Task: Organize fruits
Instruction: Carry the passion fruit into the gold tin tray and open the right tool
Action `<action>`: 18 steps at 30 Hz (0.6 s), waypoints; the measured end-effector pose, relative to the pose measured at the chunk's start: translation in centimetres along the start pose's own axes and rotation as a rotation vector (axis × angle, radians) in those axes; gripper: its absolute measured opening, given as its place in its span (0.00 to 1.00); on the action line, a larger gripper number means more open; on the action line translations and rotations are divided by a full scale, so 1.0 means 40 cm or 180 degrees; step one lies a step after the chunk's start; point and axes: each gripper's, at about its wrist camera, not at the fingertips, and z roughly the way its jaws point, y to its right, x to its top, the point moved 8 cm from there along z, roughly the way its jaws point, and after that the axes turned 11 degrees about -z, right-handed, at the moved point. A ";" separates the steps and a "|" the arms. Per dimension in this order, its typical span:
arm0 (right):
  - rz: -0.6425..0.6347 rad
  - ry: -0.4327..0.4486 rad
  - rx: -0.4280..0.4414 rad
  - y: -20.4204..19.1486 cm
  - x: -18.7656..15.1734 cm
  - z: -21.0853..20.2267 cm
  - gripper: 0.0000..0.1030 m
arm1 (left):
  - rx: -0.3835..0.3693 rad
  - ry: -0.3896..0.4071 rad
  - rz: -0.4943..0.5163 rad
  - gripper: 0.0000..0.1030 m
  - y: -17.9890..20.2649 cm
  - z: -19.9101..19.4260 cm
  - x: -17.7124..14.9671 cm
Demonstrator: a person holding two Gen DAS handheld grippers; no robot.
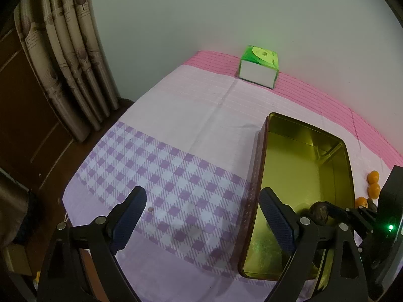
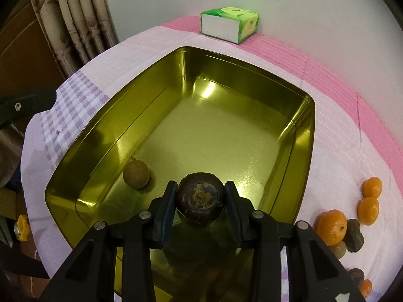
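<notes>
A gold metal tin (image 2: pixel 306 136) stands open on the checked cloth. My right gripper (image 2: pixel 200 198) is shut on a dark brown round fruit (image 2: pixel 200 197) and holds it over the tin's near end. A small tan round fruit (image 2: pixel 136 175) lies on the tin's floor by its left wall. Orange mandarins (image 2: pixel 331 226) and dark fruits (image 2: pixel 354 236) lie on the cloth to the right of the tin. My left gripper (image 1: pixel 201 211) is open and empty over the cloth just left of the tin (image 1: pixel 309 136); its right finger overlaps the tin's rim. The right gripper with its dark fruit (image 1: pixel 318 211) shows there too.
A green and white tissue box (image 2: pixel 230 25) stands at the back against the wall. Curtains (image 1: pixel 63 58) and a wooden floor lie beyond the table's left edge. A pink strip of cloth (image 2: pixel 327 68) runs along the wall. A yellow knob (image 2: pixel 21 227) sits low at the left.
</notes>
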 end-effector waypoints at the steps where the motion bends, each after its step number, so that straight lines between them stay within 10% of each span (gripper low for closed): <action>1: -0.0010 0.0001 -0.0004 -0.001 0.000 -0.001 0.35 | 0.0003 0.0002 -0.0001 0.88 -0.001 0.000 0.000; 18: 0.0014 0.0042 0.0017 -0.004 0.000 -0.004 0.39 | 0.0004 0.0013 0.0006 0.88 0.002 0.000 0.000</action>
